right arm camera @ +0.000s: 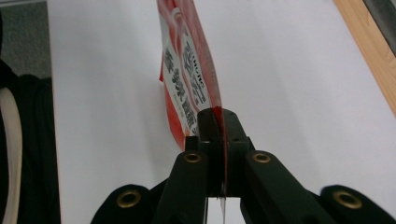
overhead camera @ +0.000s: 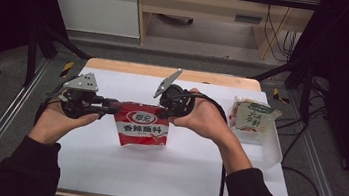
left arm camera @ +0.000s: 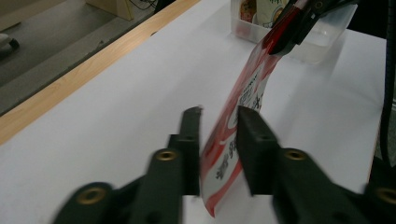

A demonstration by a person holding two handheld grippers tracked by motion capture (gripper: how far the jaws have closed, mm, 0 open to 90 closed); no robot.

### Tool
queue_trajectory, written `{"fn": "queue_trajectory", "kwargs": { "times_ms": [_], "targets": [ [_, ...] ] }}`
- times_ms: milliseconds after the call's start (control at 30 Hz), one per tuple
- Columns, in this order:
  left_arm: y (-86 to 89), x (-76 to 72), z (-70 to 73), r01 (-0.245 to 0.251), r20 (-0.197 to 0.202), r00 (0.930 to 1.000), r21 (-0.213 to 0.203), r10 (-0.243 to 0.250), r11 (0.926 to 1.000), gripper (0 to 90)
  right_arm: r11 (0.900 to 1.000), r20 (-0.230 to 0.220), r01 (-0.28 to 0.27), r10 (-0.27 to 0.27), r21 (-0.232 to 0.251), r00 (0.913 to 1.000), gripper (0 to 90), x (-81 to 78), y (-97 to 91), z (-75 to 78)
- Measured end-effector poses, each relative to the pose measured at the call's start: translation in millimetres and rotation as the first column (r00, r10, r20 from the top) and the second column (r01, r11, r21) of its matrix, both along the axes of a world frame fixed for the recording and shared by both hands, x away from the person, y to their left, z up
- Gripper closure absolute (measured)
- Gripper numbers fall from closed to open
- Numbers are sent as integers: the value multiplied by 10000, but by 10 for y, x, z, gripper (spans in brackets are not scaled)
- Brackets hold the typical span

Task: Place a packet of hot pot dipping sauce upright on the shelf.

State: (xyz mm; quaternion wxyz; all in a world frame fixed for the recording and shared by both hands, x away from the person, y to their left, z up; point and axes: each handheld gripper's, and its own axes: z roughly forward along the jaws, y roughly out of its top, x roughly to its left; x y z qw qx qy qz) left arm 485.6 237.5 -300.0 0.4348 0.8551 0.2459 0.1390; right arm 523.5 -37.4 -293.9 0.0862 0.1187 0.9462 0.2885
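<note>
above the white table (overhead camera: 103, 170), high view: red seasoning packet (overhead camera: 142, 124) hangs off the surface near the middle, held up between both tools. left gripper (overhead camera: 111, 106) sits at the packet's top left corner, right gripper (overhead camera: 164, 112) at the top right corner. clear tub (overhead camera: 269, 147) with another packet (overhead camera: 253, 115) stands at the right edge, well apart.

left gripper view: fingers (left arm camera: 254, 140) stand apart on either side of the packet's edge; a gap shows on the right face, so no real clamp here. packet runs away toward the far gripper.

right gripper view: fingers (right arm camera: 233, 128) together, clamped on the packet's thin top seam, packet hanging edge-on beyond them.

risk, as judged: the whole packet now depends on one corner pinch. it is likely to swing or rotate down about that corner, and a slick seam could slide out. if the left fingers close again on a shifted edge, they could crease it or miss.
</note>
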Motion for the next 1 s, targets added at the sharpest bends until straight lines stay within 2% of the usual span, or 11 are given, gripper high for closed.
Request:
{"fn": "queue_trajectory", "kwargs": {
  "times_ms": [33, 200, 367, 567, 800, 867, 1000],
  "targets": [
    [-8, 10, -39, -275, 13, 9996, 13, 275, 9996, 556, 9998, -4, 166, -166, -80, 9999, 900, 14, -28, -14],
    [-22, -8, -191, -611, 75, 9981, 161, 610, 9980, 345, 9989, -138, 474, -474, 37, 9988, 900, 77, -165, -19],
    [17, -42, -336, -847, 7, 9964, 411, 847, 9956, 241, 9972, -131, 743, -742, 88, 9972, 900, 113, -287, 8],
    [94, -60, -549, -1175, -187, 9927, 594, 1188, 9913, 185, 9948, -152, 1011, -1009, 137, 9948, 900, 159, -422, 25],
    [160, -62, -807, -1442, -489, 9876, 884, 1489, 9856, 166, 9921, -158, 1234, -1231, 216, 9923, 900, 175, -552, 61],
    [163, -61, -862, -1470, -544, 9866, 1128, 1539, 9827, 156, 9911, -134, 1304, -1301, 279, 9914, 900, 174, -586, 82],
    [173, -49, -916, -1546, -631, 9846, 1192, 1629, 9808, 148, 9894, -51, 1411, -1410, 348, 9900, 900, 179, -650, 115]
  ]
}}
